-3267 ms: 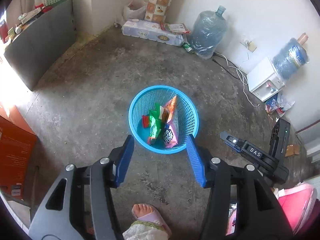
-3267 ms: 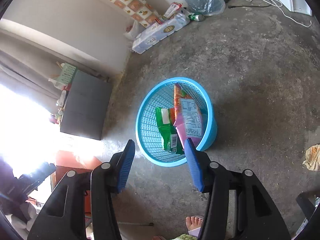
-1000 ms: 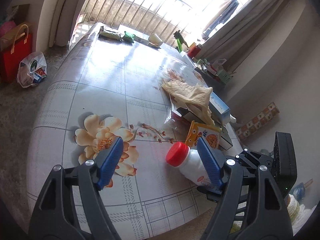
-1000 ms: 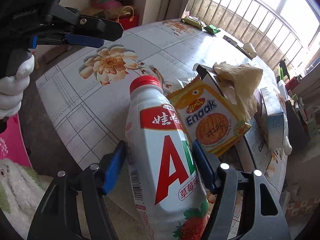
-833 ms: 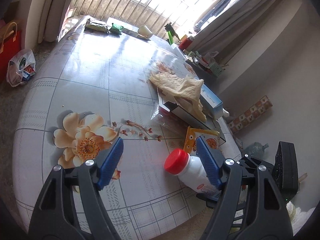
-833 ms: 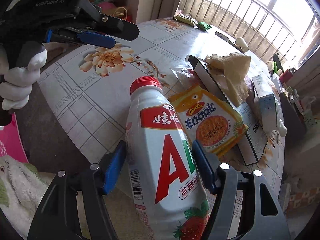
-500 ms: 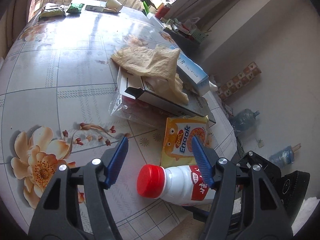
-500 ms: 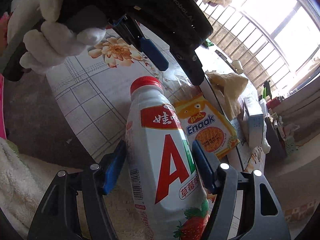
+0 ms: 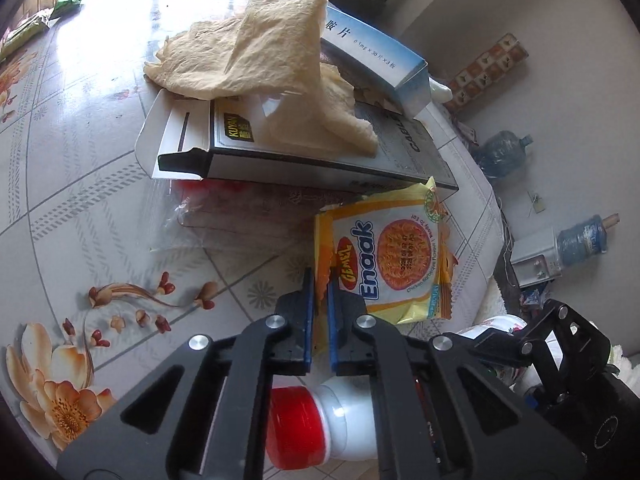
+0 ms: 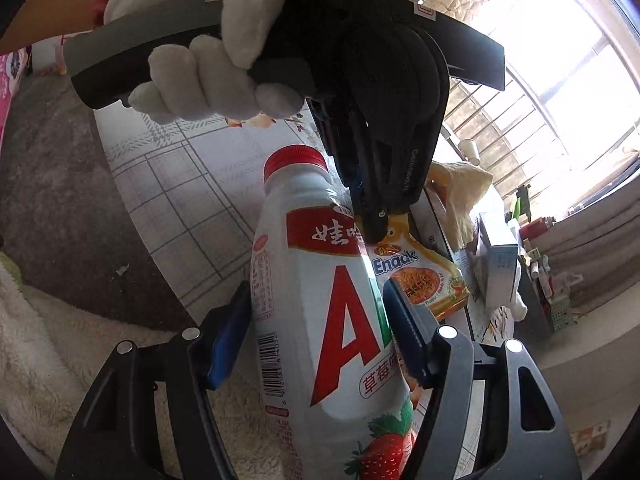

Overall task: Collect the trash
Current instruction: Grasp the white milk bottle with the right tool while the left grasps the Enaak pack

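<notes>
A yellow Enaak snack packet [image 9: 392, 264] lies on the flowered table [image 9: 80, 168] near its edge. My left gripper [image 9: 318, 280] has its jaws closing on the packet's near left corner, and the blue pads pinch it. In the right wrist view the left gripper [image 10: 374, 232], held by a white-gloved hand [image 10: 208, 40], comes down on the packet [image 10: 424, 280]. My right gripper [image 10: 316, 292] is shut on a white drink bottle [image 10: 332, 340] with a red cap. In the left wrist view the bottle [image 9: 320, 428] shows just under the left gripper.
Behind the packet lie a clear plastic wrapper [image 9: 224, 216] and a black-and-white carton [image 9: 304, 160] with a crumpled beige sheet [image 9: 248, 56] and a blue box [image 9: 376, 60] on it. The table edge curves at the right; water jugs [image 9: 504, 152] stand on the floor beyond.
My left gripper swung right and down over the bottle to the snack packet and closed from wide open onto its corner. The right gripper still holds the bottle.
</notes>
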Tool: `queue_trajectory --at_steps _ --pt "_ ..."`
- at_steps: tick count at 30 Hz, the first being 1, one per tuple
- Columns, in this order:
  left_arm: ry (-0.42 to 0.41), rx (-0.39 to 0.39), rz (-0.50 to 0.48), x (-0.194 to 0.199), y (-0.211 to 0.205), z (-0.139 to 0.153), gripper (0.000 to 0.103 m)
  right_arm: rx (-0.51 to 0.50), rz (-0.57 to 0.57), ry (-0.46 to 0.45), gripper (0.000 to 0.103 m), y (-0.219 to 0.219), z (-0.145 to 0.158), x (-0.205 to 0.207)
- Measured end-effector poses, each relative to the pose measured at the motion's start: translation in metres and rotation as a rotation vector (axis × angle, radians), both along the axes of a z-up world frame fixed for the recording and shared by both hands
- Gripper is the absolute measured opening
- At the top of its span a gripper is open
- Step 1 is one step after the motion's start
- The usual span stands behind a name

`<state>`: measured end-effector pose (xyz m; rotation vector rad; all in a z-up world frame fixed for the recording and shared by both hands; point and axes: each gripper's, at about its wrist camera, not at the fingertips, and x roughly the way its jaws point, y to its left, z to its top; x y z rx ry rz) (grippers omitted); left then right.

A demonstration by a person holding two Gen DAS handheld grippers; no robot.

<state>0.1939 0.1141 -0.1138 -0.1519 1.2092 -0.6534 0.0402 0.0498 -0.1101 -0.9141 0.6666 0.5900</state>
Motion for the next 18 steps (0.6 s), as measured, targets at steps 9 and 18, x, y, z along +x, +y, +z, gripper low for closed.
queue_trajectory --at_steps 9,18 --pt "-0.084 -0.003 0.116 -0.013 0.020 0.014 0.001 0.055 -0.098 0.027 0.064 -0.030 0.005 -0.005" --pt "-0.135 -0.104 0.328 -0.042 0.067 0.027 0.000 0.297 -0.362 0.209 0.064 -0.089 0.017 0.012"
